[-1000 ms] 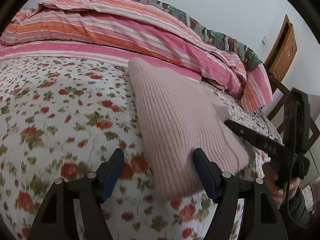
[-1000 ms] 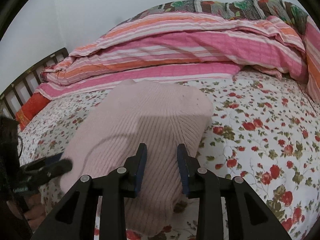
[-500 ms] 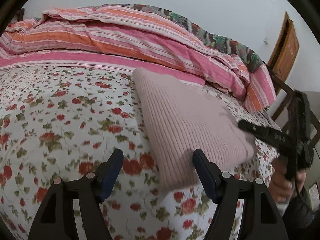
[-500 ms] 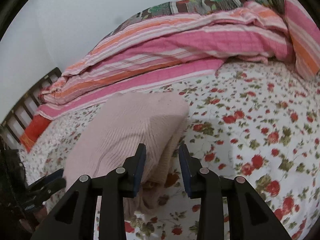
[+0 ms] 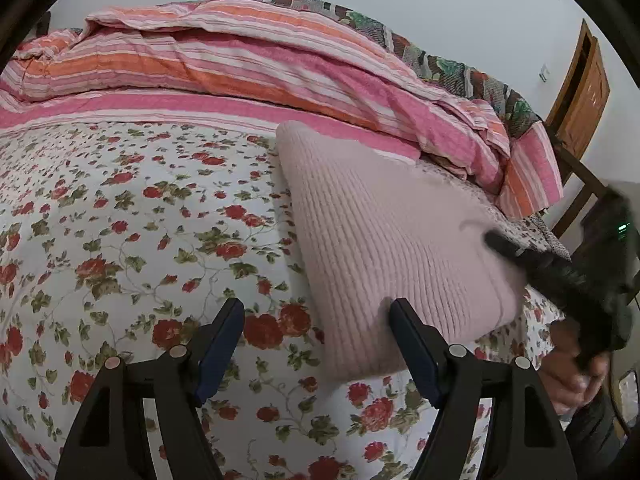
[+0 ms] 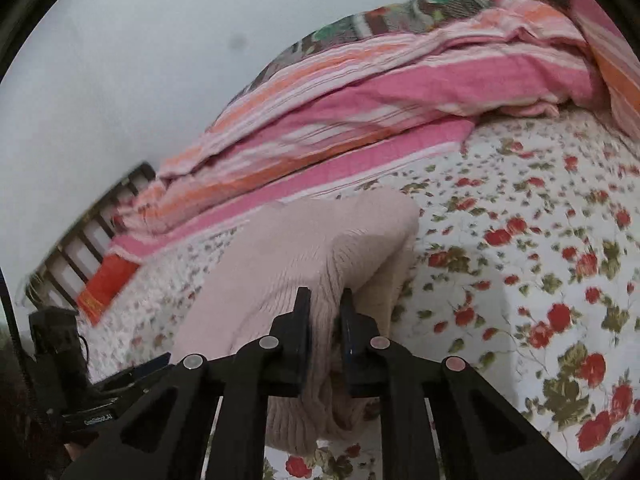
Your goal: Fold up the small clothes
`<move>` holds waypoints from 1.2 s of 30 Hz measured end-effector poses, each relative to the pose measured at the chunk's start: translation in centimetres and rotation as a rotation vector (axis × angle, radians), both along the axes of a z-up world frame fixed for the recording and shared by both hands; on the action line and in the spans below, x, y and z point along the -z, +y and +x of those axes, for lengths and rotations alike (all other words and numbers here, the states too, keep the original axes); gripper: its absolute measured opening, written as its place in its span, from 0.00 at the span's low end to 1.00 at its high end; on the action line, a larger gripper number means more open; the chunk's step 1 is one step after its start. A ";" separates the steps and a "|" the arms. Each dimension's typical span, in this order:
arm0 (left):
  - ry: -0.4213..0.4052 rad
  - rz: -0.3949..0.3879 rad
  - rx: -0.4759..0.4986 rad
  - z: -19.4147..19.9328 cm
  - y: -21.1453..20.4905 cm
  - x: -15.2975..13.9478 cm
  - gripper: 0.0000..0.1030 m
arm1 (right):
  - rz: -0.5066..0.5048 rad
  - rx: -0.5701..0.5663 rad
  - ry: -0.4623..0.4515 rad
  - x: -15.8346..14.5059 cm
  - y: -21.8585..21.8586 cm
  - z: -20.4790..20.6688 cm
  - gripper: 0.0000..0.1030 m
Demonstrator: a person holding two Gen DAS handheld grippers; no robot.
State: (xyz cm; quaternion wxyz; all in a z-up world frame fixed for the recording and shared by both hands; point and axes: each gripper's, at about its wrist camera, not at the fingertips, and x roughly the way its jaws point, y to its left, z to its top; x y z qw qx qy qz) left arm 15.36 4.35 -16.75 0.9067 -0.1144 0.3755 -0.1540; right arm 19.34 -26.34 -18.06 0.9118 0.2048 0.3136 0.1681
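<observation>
Pink ribbed-knit sweater (image 6: pixel 304 248) lies folded on the floral bedsheet (image 5: pixel 120 240), its near edge bunched up between my right gripper (image 6: pixel 325 300) pads, whose jaws have just closed narrow and pinch the soft knit; my left gripper (image 5: pixel 316 312) hovers wide, gripping nothing, the sweater's corner just inside its right finger; a striped quilt (image 5: pixel 280 68) is heaped behind.

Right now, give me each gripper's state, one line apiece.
Left gripper: open, holding nothing.
Right gripper: jaws have just closed, pinching a fold of the pink knit garment.
</observation>
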 end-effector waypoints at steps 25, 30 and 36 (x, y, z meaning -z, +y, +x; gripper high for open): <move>-0.018 0.185 -0.043 6.4 -2.9 -0.7 0.75 | -0.426 0.009 -0.020 -0.4 5.9 3.3 0.32; -0.016 0.180 -0.047 6.2 -3.1 -0.5 0.75 | -0.379 0.012 0.023 0.0 4.8 3.7 0.32; -0.014 0.165 -0.060 5.9 -3.2 -0.4 0.75 | -0.386 0.031 0.015 0.1 4.6 2.9 0.32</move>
